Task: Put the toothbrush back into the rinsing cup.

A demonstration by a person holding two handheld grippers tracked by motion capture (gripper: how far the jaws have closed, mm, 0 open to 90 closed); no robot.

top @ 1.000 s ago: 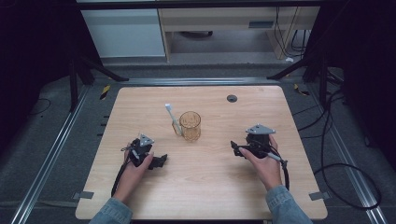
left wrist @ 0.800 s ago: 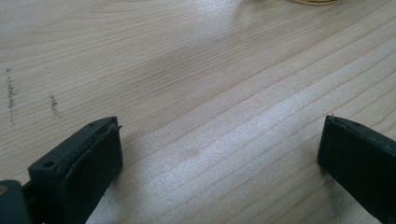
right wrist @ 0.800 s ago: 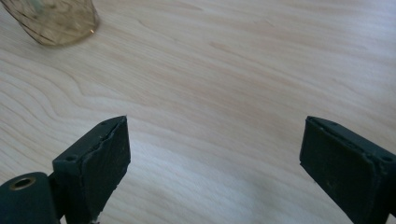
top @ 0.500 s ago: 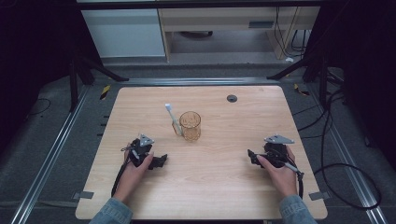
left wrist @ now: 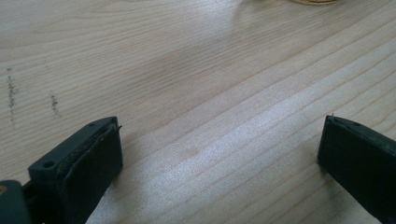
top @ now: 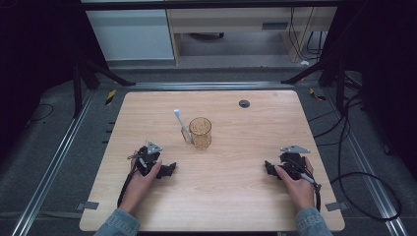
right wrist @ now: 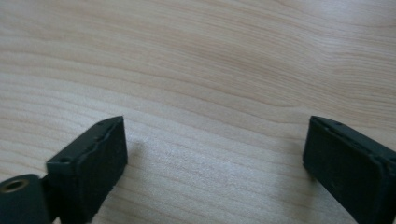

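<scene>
High view: amber cup [top: 200, 132] bears unreadable print; left gripper [top: 169, 170] and right gripper [top: 268, 168] spread, empty.

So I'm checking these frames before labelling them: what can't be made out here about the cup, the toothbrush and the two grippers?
- Amber cup, high view: too small to tell if anything is inside; in the left gripper view the top edge cuts it to a sliver.
- Toothbrush, high view: whether it touches the cup is unclear, too small.
- Left gripper and right gripper: jaws apart in their own views; in the high view the hands cover them.
</scene>
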